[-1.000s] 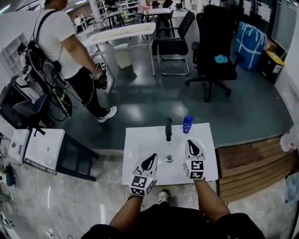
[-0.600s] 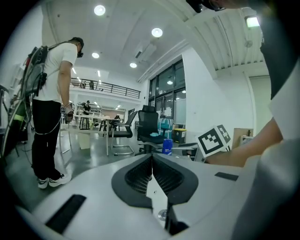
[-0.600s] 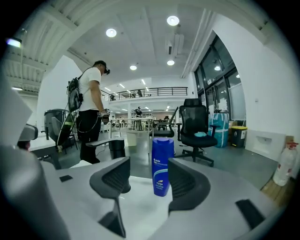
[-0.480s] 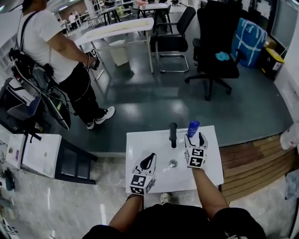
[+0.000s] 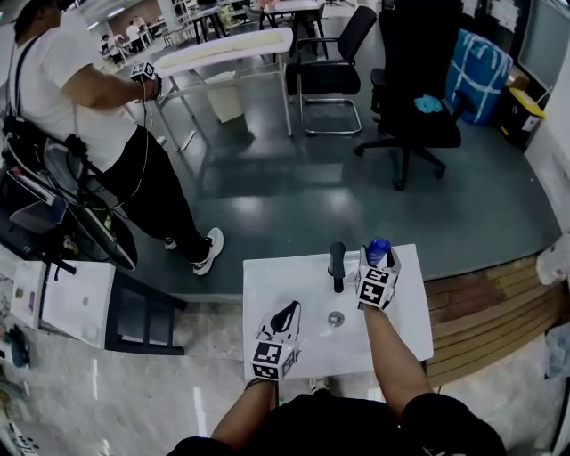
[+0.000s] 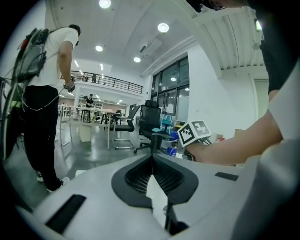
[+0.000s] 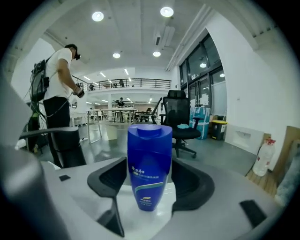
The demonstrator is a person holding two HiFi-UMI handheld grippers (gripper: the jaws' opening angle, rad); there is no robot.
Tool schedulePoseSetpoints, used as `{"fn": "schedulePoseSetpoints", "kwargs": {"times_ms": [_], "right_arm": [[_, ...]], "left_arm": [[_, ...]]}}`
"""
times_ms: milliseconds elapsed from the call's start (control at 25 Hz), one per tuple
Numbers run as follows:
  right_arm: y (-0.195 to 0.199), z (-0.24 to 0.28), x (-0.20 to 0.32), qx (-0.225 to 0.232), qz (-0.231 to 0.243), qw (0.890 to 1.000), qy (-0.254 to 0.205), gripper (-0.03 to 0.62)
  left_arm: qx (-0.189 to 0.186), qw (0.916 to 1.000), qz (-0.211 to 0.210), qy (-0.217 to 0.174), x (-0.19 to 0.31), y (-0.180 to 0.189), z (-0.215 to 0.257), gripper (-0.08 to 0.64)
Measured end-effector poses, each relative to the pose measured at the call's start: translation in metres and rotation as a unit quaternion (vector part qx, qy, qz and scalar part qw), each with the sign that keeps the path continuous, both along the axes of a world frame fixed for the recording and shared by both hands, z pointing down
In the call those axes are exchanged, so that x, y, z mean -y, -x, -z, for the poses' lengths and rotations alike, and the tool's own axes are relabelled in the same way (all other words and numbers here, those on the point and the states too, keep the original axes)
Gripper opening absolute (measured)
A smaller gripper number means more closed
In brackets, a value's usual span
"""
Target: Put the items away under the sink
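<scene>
Recessed ceiling lights are shining down on a glossy grey floor, where black office chairs are standing beside a long white table. Tall windows are lining the right-hand wall, a railed balcony is crossing the far end, and wooden boards are edging the floor.

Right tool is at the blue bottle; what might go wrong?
The right tool has just been opening its jaws, which stand apart round the upright blue bottle. It tapers to a narrow base, so an off-centre close may tip it. It stands by the sink top's back edge; a nudge might push it off.
</scene>
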State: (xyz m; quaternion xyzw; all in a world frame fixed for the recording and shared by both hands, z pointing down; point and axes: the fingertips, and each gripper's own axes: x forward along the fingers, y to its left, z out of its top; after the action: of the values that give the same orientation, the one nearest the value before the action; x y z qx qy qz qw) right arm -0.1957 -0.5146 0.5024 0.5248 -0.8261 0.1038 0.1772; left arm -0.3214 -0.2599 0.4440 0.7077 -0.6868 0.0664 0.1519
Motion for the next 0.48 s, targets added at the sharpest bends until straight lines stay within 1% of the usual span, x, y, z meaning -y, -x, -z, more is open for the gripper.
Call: {"fn": "schedulePoseSetpoints", "kwargs": {"times_ms": [40,80,280,480], "right_arm": [[-0.0017,0.0002,0.0006,-0.008,-0.003,1.000,-0.004,0.291],[-0.0029,0.0006,0.0010,-0.013,-0.003,1.000,-0.006,0.279],[-0.0021,-0.0004,-0.0006,-0.010,0.018,1.000,-0.014,0.273],[-0.0101,0.0093,-0.0073,-0.005,0.040,0.999,-0.033,0.272]], "left_arm": [[-0.001,1.0000,0.000,0.000,0.0005,0.0004,-0.0003,0.023],[-0.001,1.0000,-0.001,0.001,0.0012,0.0003,-0.0010,0.023],[0.000,1.0000,-0.004,0.000,0.0019,0.0007,-0.0021,0.023],[0.004,1.0000,-0.002,-0.006,0.0003,-0.0061,0.0048,0.022]]}}
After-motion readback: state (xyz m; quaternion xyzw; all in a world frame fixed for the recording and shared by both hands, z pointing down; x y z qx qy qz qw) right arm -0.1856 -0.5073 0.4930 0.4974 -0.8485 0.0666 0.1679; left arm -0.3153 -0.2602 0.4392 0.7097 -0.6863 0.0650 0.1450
